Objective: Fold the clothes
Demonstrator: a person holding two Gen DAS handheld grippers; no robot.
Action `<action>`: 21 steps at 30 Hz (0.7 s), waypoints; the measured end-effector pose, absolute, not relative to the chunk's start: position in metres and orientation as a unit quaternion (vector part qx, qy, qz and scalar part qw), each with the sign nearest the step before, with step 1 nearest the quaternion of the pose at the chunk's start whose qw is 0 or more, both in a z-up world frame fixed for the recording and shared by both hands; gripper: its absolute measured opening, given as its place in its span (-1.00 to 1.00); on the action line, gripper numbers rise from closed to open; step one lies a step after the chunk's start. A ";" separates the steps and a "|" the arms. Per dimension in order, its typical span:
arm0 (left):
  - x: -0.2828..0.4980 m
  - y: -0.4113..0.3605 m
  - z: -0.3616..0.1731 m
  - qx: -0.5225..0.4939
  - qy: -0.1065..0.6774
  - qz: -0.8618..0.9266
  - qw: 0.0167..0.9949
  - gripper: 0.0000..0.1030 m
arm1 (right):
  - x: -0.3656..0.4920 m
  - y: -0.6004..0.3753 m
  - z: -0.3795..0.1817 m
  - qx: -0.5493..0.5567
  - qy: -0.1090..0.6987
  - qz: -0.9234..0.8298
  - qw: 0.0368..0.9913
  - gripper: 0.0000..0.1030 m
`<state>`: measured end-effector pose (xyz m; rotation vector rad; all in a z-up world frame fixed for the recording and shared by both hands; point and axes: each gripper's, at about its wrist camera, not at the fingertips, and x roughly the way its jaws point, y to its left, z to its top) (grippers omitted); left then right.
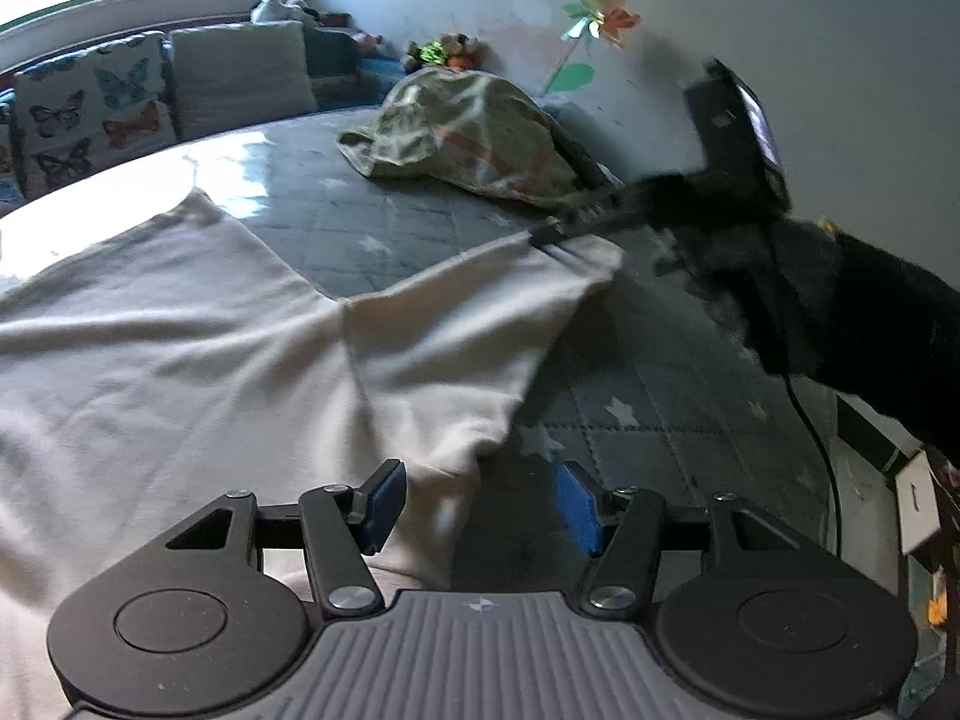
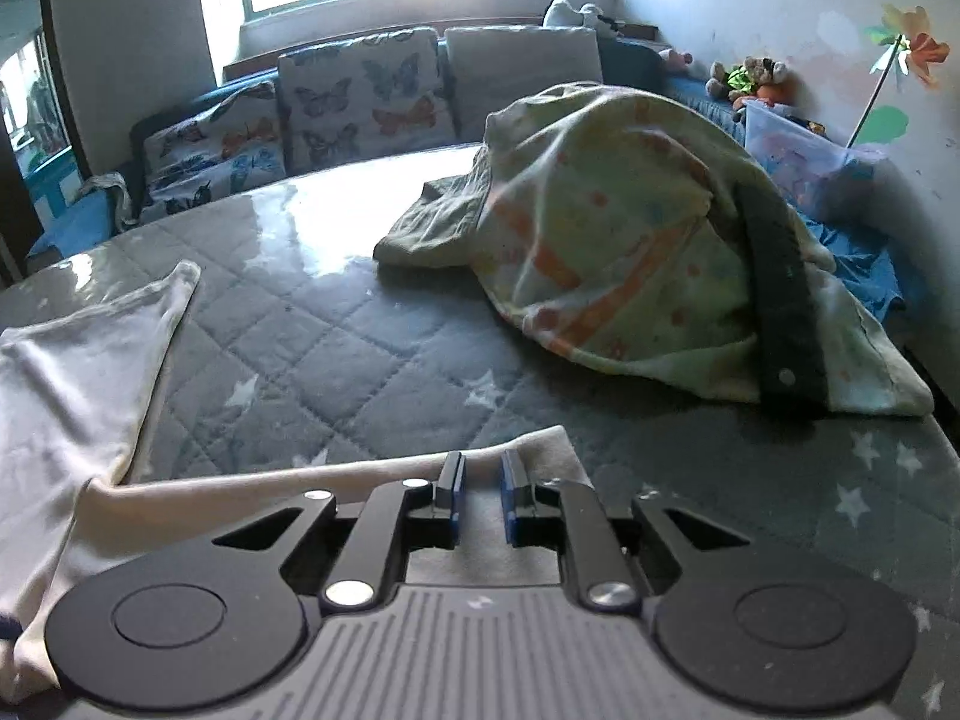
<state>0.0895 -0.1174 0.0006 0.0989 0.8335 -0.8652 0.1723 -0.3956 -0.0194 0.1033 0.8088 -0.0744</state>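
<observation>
A cream white garment lies spread on the grey quilted star-pattern bed cover. My left gripper is open, its blue pads on either side of a bunched lower corner of the garment. My right gripper shows in the left wrist view, shut on the far sleeve end of the garment and holding it slightly raised. In the right wrist view my right gripper has its jaws nearly together over the cream fabric, with a narrow gap showing.
A heap covered by a green and orange patterned cloth sits at the back right of the bed, with a dark strap over it. Butterfly pillows line the far edge under the window. The wall is on the right.
</observation>
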 end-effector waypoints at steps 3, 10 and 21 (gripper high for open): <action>0.084 -0.120 -0.004 0.037 0.396 -0.421 0.815 0.16 | 0.181 -0.398 -0.021 0.049 0.392 -0.044 0.917 -0.75; 0.074 -0.112 0.001 0.026 0.395 -0.421 0.816 0.16 | 0.193 -0.394 -0.021 0.020 0.393 -0.053 0.918 -0.59; 0.064 -0.015 0.022 -0.023 0.376 -0.265 0.888 0.52 | 0.162 -0.352 0.003 -0.010 0.380 0.006 0.925 0.04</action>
